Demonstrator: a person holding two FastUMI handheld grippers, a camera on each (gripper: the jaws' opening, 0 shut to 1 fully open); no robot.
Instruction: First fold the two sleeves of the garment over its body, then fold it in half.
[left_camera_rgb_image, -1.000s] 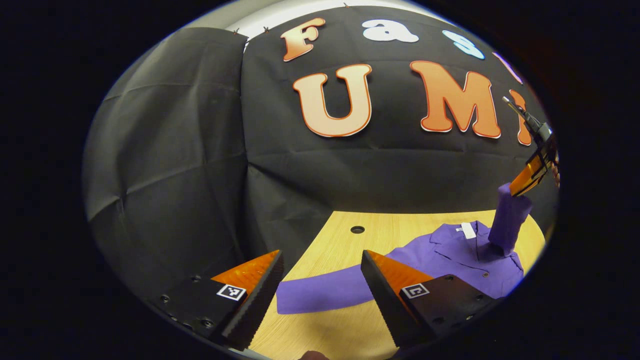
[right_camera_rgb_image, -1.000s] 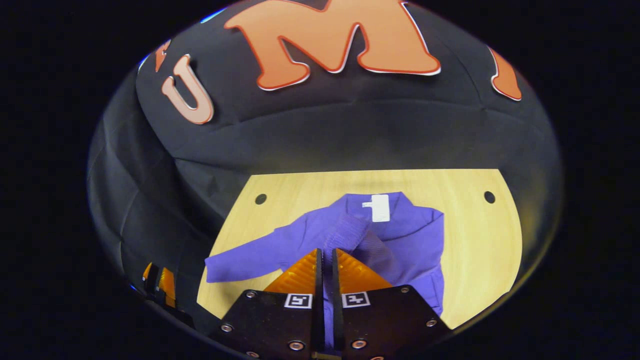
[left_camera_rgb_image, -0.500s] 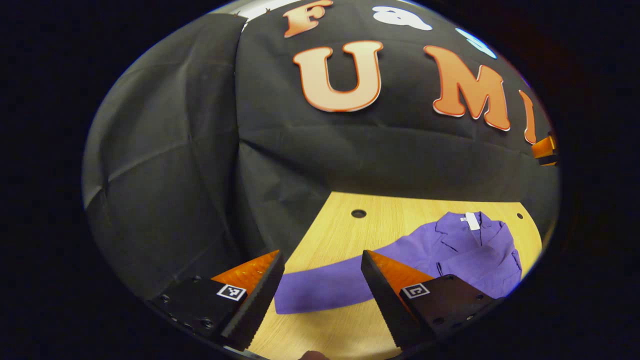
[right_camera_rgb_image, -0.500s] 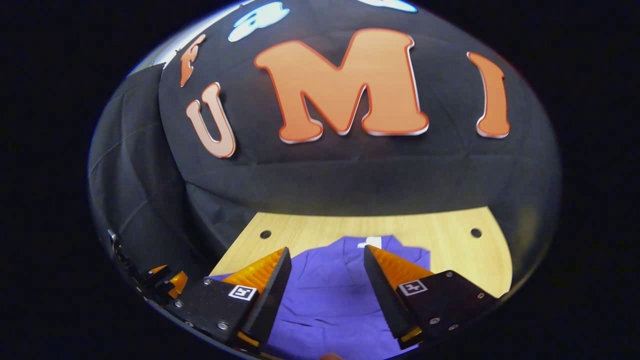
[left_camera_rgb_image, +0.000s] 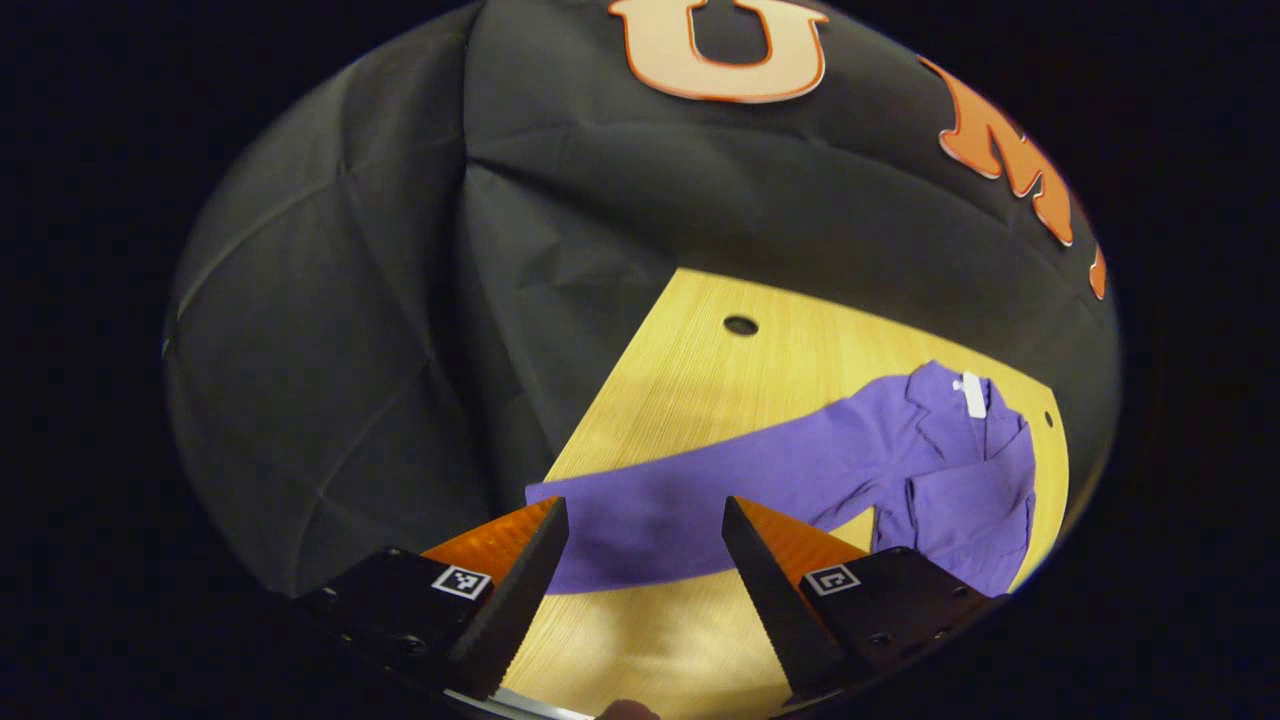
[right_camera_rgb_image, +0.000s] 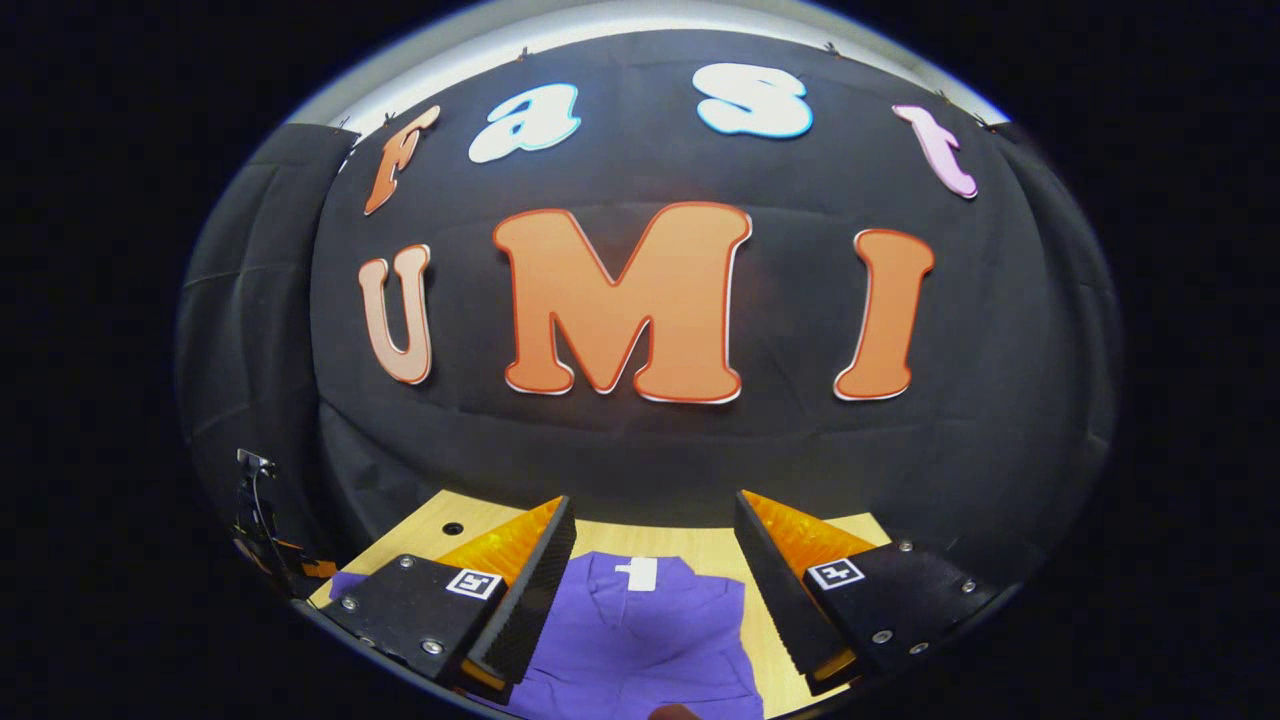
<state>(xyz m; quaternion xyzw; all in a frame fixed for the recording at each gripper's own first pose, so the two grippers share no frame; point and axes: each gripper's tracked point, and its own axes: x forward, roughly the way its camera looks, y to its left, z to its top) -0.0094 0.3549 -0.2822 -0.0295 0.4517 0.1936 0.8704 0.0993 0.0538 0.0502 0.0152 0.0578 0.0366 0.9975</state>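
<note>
up close in the left gripper view, the left claw (left_camera_rgb_image: 640, 520) is spread wide with nothing between its fingers, tilted down over the light wooden worktop (left_camera_rgb_image: 690, 400). just past its fingertips the purple garment (left_camera_rgb_image: 940, 470) lies flat on the worktop, and its outstretched sleeve (left_camera_rgb_image: 690, 510) runs straight across the gap between the two fingers, with the cuff end near the finger on the view's left and the worktop's edge. farther ahead and off toward the other finger's side, the sleeve joins the garment's body, where the other sleeve lies folded over the front. beyond that sits the collar with a small white tag (left_camera_rgb_image: 974, 393). a round hole (left_camera_rgb_image: 740, 325) shows in the worktop farther out, ahead of the claw.

likewise in the right gripper view, the right claw (right_camera_rgb_image: 655, 520) is spread apart and grips nothing. it is held level above the garment (right_camera_rgb_image: 640, 640), whose collar and white tag (right_camera_rgb_image: 637, 573) show in the gap between the fingers, lower than the tips. the worktop (right_camera_rgb_image: 700, 545) ends shortly past the collar at the booth's black wall.
</note>
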